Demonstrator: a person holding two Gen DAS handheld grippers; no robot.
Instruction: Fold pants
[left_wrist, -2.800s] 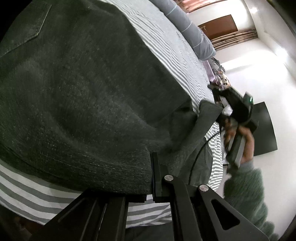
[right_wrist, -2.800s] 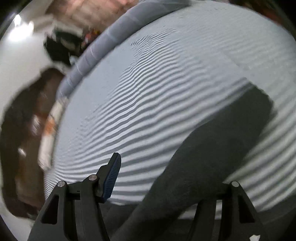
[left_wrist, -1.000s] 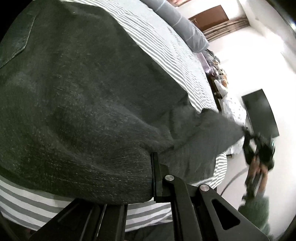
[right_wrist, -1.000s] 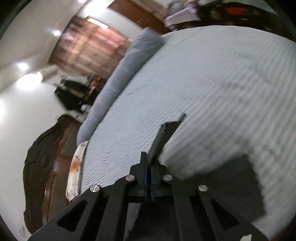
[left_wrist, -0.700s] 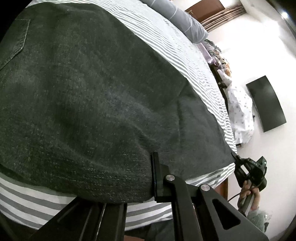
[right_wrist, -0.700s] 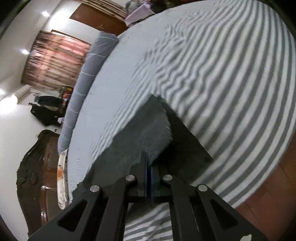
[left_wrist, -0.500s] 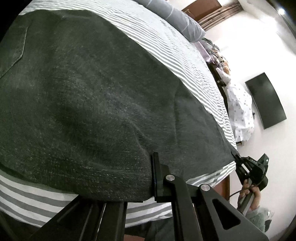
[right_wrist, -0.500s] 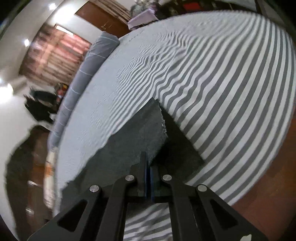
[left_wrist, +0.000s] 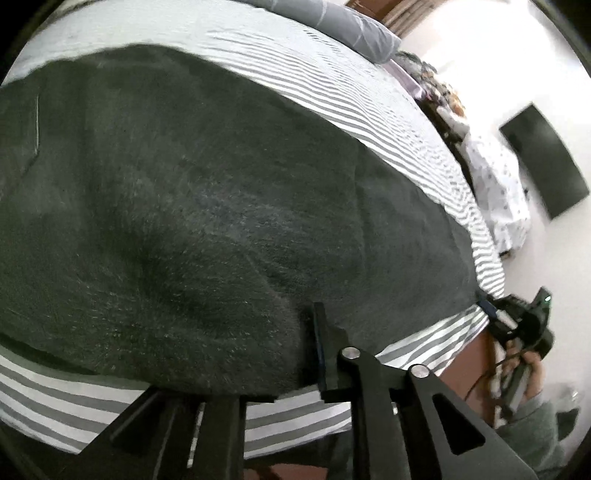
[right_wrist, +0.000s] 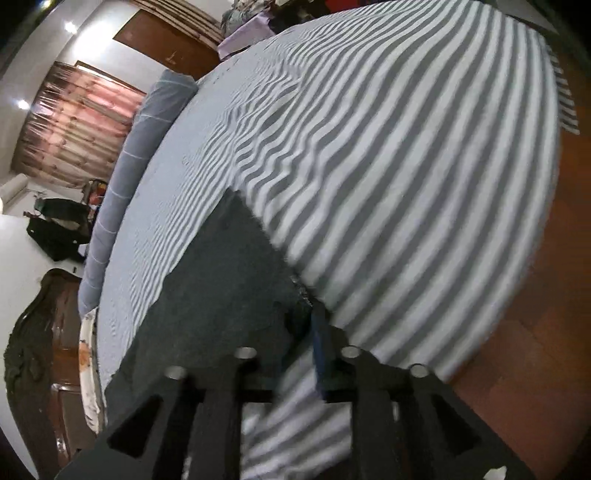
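Across the striped bed (left_wrist: 388, 110), the dark grey pants (left_wrist: 207, 206) lie spread flat, filling most of the left wrist view from 9 o'clock to 4 o'clock. The left claw (left_wrist: 310, 354) at 6 o'clock pinches the near edge of the pants, while the right claw (right_wrist: 295, 332) has its jaws parted around the hem corner, one blue pad (right_wrist: 319, 343) just beside the cloth. A grey pillow (right_wrist: 122, 177) lies at 10 o'clock, wooden floor (right_wrist: 535, 350) at 4 o'clock.
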